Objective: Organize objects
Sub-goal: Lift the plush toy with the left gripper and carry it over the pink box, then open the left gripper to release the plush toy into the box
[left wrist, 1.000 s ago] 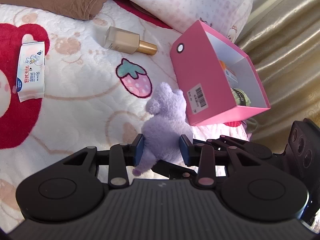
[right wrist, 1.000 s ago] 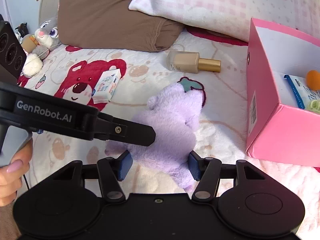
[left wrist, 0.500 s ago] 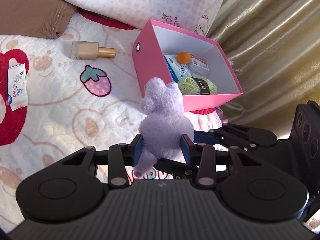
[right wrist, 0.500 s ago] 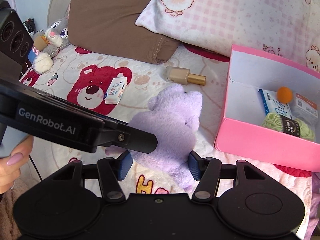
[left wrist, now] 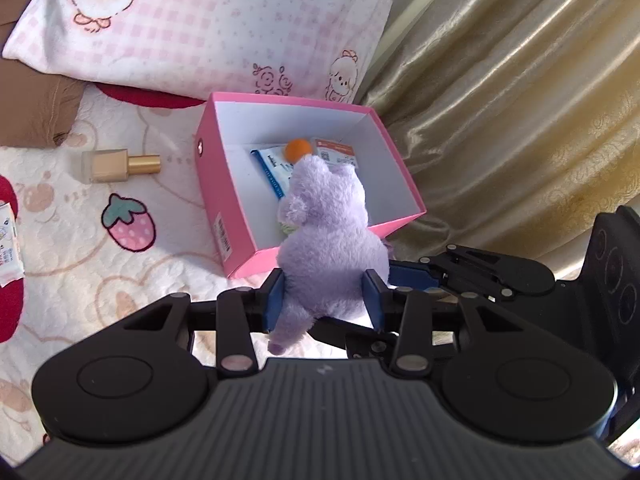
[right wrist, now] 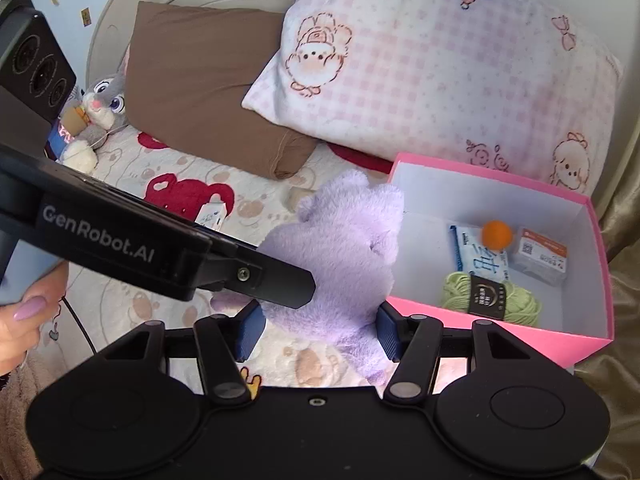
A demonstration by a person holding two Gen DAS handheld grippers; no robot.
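Above the bed [left wrist: 80, 248], I am holding a purple plush toy [left wrist: 328, 248] in the air with both grippers at once. On the far left, a wipes packet [left wrist: 8, 240] and a foundation bottle [left wrist: 116, 164] are lying on the quilt, still to be tidied. My left gripper [left wrist: 324, 300] is clamping the toy's lower body, blue fingers [left wrist: 274, 300] pressing into the fur on both sides. My right gripper [right wrist: 320, 332] is gripping the same toy from beside it, its fingers [right wrist: 250, 330] sinking into the plush. Further right, the pink box [left wrist: 224, 208] is sitting open near the curtain [left wrist: 520, 100], already holding a blue packet, an orange ball [right wrist: 497, 234], a small carton and green yarn [right wrist: 492, 296]. The toy's head is hanging over the box's near edge. To do this well, I judge I should be carrying both hands together over the open space, lowering the toy clear of the near wall, then loosening both grips at the same moment so it is not tugged sideways.
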